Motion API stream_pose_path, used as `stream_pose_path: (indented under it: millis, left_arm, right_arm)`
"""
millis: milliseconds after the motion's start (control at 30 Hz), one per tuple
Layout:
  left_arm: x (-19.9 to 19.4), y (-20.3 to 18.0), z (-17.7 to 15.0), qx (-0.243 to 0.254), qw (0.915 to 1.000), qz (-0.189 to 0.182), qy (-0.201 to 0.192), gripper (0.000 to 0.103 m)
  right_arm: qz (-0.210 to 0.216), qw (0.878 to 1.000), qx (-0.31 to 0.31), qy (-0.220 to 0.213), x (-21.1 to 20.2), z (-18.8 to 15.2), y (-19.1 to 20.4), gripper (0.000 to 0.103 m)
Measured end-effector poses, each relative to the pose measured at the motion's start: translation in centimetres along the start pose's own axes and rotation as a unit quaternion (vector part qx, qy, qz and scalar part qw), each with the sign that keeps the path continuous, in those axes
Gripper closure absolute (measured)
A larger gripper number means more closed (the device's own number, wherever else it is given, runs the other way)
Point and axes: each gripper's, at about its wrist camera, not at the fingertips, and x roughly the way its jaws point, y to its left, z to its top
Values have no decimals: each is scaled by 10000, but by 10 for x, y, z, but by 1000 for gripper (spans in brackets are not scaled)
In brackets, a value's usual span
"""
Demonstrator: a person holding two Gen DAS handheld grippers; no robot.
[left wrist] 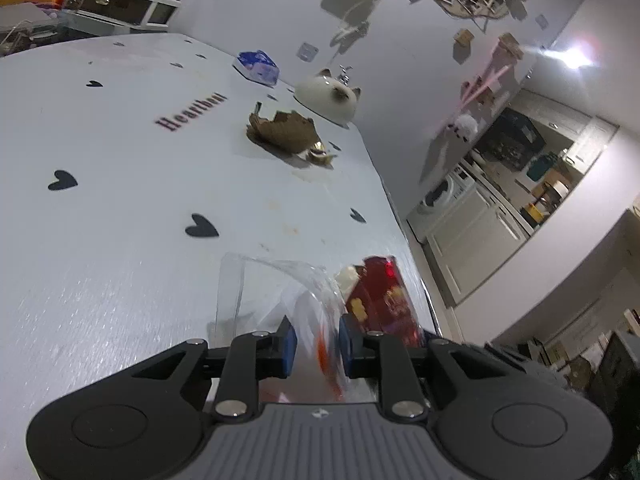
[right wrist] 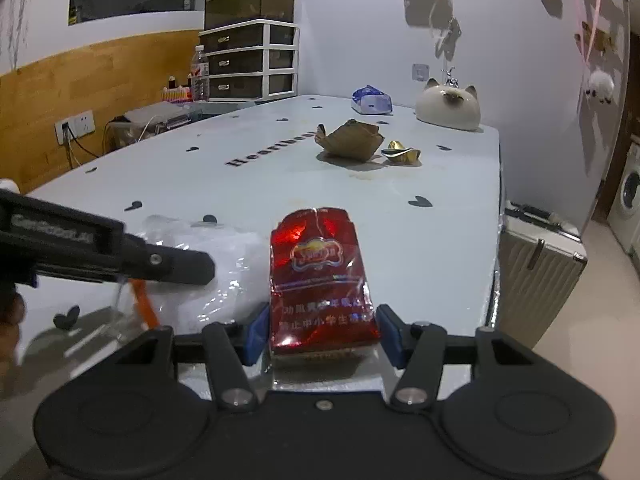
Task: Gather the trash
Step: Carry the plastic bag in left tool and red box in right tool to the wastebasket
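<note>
The left hand-held gripper pinches the rim of a clear plastic bag with an orange stripe, seemingly holding its mouth up off the bench so trash can go in. Just beside the bag lies a red foil wrapper, near the bench's front edge. The right hand-held gripper straddles the wrapper's near end, jaws spread, with a small gap showing on each side, so it looks poised to grip rather than gripping. Farther back on the bench wait a crumpled brown paper piece and a small gold wrapper, probably the next trash to gather. Beyond them sit a blue tissue pack and a cat-shaped ceramic jar, which look like keepers. Nothing blocks the path between wrapper and bag; only the left tool's black body reaches across the bag in the right wrist view. A ribbed suitcase stands off the bench's right edge.
</note>
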Motion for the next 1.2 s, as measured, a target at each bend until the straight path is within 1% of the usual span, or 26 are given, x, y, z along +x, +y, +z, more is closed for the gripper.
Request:
stream_pose_path:
  millis: [133, 267, 400, 467, 667, 800, 867, 1200]
  left_arm:
    - [-7, -2, -6, 27, 9999, -45, 145, 78]
    - [-13, -7, -14, 62, 9998, 36, 174, 76]
    - [-17, -12, -20, 32, 9999, 124, 48, 78]
    - [-21, -16, -21, 41, 9998, 173, -42, 80]
    - [-43, -35, -25, 258, 9976, 494, -402, 83]
    - [-59, -57, -31, 669, 9904, 960, -734, 83]
    - [-67, -69, -35, 878, 9860, 1118, -874, 83]
    - [-93, -119, -65, 1456, 9709, 1453, -1225, 84]
  right_arm:
    - [-38, 10000, -45, 37, 0, -2, 2, 46]
    - [-25, 10000, 44, 52, 0, -4, 1, 47]
    - [-26, 9999, 101, 46, -2, -5, 2, 47]
    - [55, 9994, 326, 53, -6, -5, -3, 47]
    - [-8, 9985, 518, -186, -31, -4, -11, 47]
    - [-84, 9977, 578, -356, -54, -5, -15, 47]
    - [-110, 9970, 632, -442, -67, -6, -20, 47]
    - [-358, 9927, 780, -848, -133, -22, -41, 47]
